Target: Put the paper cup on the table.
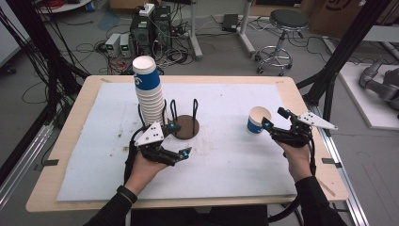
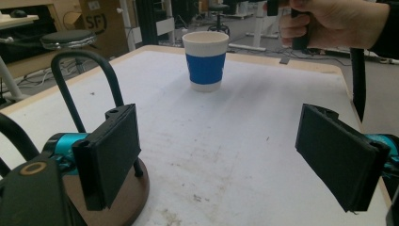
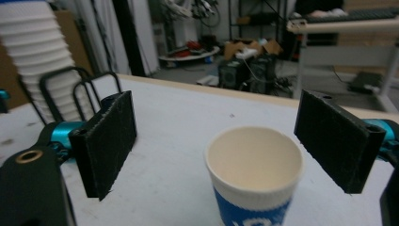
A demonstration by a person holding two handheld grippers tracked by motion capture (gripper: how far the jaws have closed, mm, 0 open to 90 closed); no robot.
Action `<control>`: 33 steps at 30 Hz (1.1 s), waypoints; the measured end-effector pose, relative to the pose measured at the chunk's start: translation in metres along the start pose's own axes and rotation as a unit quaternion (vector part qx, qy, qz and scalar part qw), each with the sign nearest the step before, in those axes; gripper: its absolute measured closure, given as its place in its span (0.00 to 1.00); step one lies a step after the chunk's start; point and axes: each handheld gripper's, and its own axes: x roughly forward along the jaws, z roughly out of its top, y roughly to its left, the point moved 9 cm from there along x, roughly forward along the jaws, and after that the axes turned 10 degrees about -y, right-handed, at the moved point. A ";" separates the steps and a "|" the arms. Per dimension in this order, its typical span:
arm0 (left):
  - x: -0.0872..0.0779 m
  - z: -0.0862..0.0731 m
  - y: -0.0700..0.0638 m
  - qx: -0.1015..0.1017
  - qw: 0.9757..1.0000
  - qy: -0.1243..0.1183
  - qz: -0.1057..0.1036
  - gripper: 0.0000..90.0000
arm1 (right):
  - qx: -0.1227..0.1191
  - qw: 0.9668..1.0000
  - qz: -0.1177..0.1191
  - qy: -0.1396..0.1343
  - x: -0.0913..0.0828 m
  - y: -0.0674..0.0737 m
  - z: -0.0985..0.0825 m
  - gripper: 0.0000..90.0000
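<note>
A blue-banded white paper cup stands upright on the white mat at the right; it also stands ahead in the left gripper view. My right gripper hovers just right of it and is open. In the right gripper view the cup sits low between the two black pads, with a gap on both sides. A tall stack of the same cups leans in the wire holder. My left gripper rests open beside the holder's brown base, nothing between its jaws.
The white mat covers most of the wooden table. The holder's black wire loops rise by my left jaw. Computers, cables and a stool stand on the floor beyond the table's far edge.
</note>
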 end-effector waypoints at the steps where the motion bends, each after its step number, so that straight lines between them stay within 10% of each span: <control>1: 0.000 0.003 -0.001 -0.001 1.000 -0.003 -0.002 0.16 | -0.003 1.000 0.005 -0.005 0.001 0.003 0.003 0.16; 14: -0.003 0.034 -0.005 -0.003 0.999 -0.027 -0.028 0.16 | -0.018 0.992 0.125 0.008 0.017 0.063 0.015 0.16; 33: -0.023 0.037 0.010 -0.020 0.999 -0.036 -0.016 0.16 | -0.027 0.985 0.164 0.047 0.028 0.081 0.007 0.17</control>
